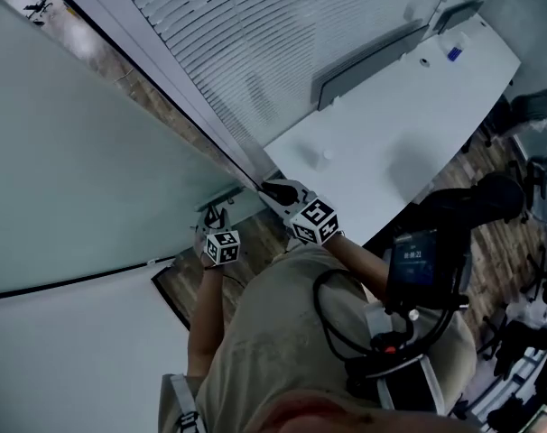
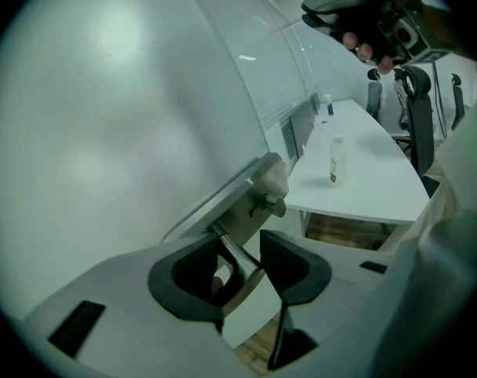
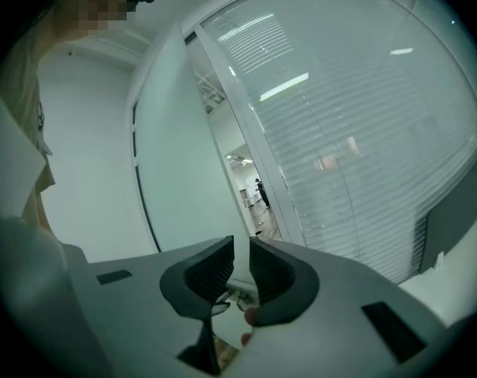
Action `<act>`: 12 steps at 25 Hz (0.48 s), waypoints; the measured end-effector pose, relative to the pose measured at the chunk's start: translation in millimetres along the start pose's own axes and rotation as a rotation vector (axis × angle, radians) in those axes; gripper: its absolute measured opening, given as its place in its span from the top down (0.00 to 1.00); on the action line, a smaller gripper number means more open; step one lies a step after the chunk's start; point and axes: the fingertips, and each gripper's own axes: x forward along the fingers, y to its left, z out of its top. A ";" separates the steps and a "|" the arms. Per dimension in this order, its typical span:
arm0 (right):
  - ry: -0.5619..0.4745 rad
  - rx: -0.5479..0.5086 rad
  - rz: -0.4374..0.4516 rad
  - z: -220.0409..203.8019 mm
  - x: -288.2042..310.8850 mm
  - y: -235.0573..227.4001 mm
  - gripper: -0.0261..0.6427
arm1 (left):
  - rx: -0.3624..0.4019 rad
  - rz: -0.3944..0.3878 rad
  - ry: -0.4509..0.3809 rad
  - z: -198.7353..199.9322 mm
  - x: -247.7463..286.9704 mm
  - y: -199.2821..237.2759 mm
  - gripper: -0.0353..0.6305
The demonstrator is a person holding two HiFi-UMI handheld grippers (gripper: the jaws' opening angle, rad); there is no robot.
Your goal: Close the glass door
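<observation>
The frosted glass door (image 1: 93,170) fills the left of the head view, and its edge meets the metal frame (image 1: 192,106). My left gripper (image 1: 214,219) is at the door's lock, below the frame. In the left gripper view its jaws (image 2: 245,268) are shut on the metal door handle (image 2: 232,254), which sticks out from the lock plate (image 2: 258,187). My right gripper (image 1: 275,189) is just right of it, by the door's edge. Its jaws (image 3: 241,268) stand a narrow slit apart with nothing between them and point up along the door (image 3: 183,172).
A long white desk (image 1: 409,124) runs along the glass wall with blinds (image 1: 282,34) to the right. A small bottle (image 2: 337,160) stands on it. Black office chairs (image 1: 526,106) are beyond the desk. The floor below is wood (image 1: 188,287).
</observation>
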 end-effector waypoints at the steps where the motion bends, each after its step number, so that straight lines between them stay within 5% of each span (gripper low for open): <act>1: 0.001 -0.011 0.013 8.0 4.3 -2.8 0.86 | -0.003 0.002 0.003 1.9 2.5 1.8 0.69; 12: 0.016 -0.029 0.102 23.0 57.2 -31.2 0.86 | -0.023 0.023 0.010 11.5 40.6 17.3 0.69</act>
